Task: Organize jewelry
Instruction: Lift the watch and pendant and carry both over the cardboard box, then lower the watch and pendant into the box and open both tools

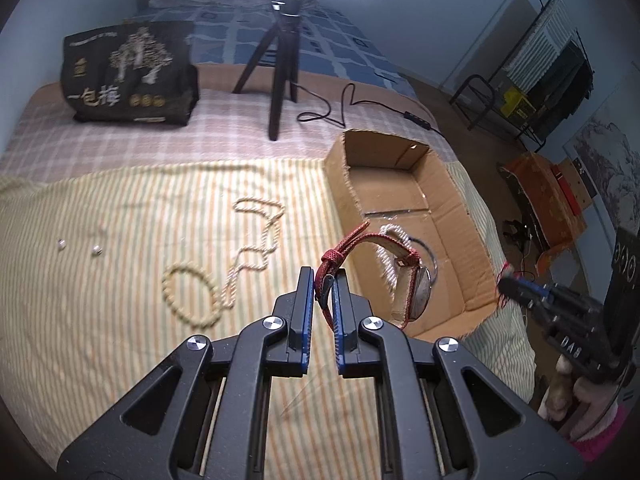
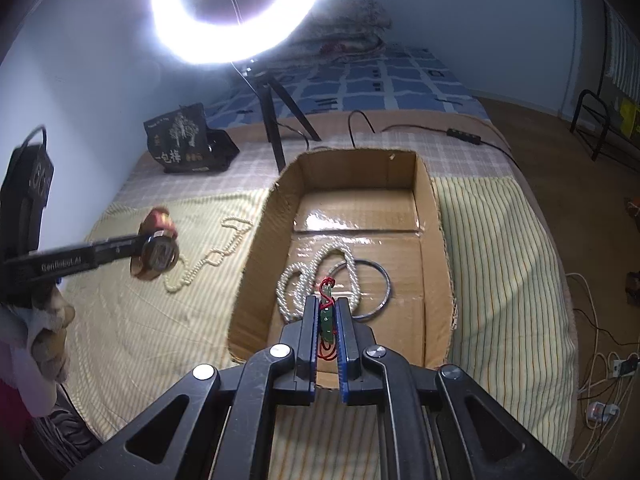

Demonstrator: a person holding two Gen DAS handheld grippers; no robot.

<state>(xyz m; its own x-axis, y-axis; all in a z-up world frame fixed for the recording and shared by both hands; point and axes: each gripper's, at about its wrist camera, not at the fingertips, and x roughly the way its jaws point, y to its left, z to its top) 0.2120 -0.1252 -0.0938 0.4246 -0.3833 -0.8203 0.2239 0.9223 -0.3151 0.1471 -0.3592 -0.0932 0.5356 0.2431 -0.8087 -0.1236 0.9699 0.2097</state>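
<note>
My left gripper (image 1: 322, 280) is shut on the red strap of a wristwatch (image 1: 416, 292), which hangs in the air beside the near left corner of an open cardboard box (image 1: 340, 184). The right wrist view shows the same watch (image 2: 158, 256) left of the box (image 2: 256, 264). My right gripper (image 2: 325, 304) is shut on a small green pendant with a red cord (image 2: 326, 316), over the box's near end. Inside the box lie a white bead necklace (image 2: 316, 276) and a dark bangle (image 2: 378, 280). A bead bracelet (image 1: 188, 296), a long pearl necklace (image 1: 256, 236) and two small earrings (image 1: 96, 251) rest on the striped cloth.
A black printed bag (image 1: 128, 76) and a tripod (image 1: 280, 72) with a ring light (image 2: 236, 8) stand behind the cloth. A black cable (image 1: 348, 108) runs behind the box. The bed's edge drops to the floor on the right, where cables and a plug strip (image 2: 600, 408) lie.
</note>
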